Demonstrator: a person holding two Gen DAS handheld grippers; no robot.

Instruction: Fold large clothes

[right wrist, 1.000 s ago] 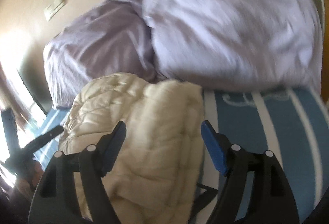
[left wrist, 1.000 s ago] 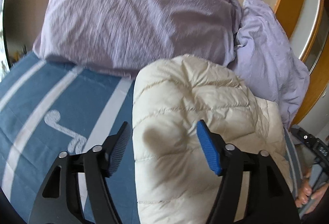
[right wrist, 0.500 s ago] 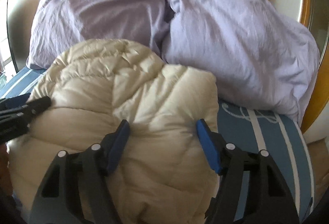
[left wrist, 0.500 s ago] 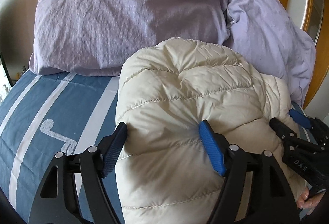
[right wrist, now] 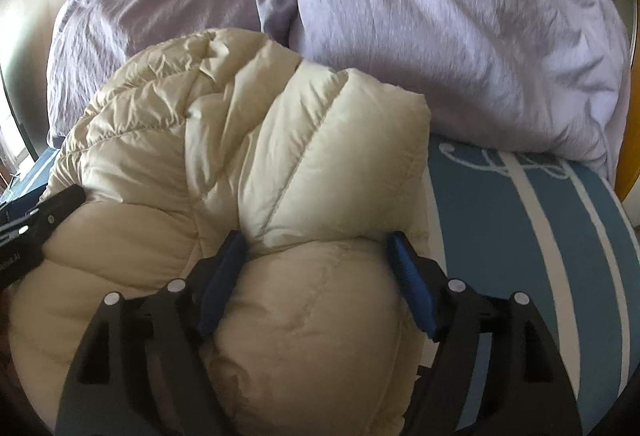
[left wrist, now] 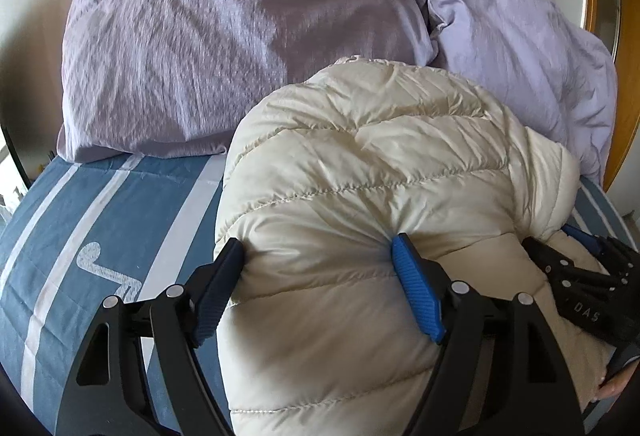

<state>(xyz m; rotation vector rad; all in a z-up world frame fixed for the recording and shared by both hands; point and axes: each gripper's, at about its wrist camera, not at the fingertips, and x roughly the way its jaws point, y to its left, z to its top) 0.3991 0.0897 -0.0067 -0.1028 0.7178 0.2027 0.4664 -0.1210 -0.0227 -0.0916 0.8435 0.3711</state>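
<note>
The cream puffer jacket (left wrist: 360,216) lies on the striped bed (left wrist: 100,228) against the lilac pillows (left wrist: 240,36), already bundled into a thick fold. Both the left tongs (left wrist: 318,264) and right tongs (right wrist: 316,256) straddle it, spread wide, pressing in. Little seems left beyond flattening.

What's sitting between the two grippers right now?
Only jacket. In the left wrist view, a puffy bulge of the cream down jacket fills the stretch between the left gripper and the right gripper, both pressed into it with jaws wide.
</note>
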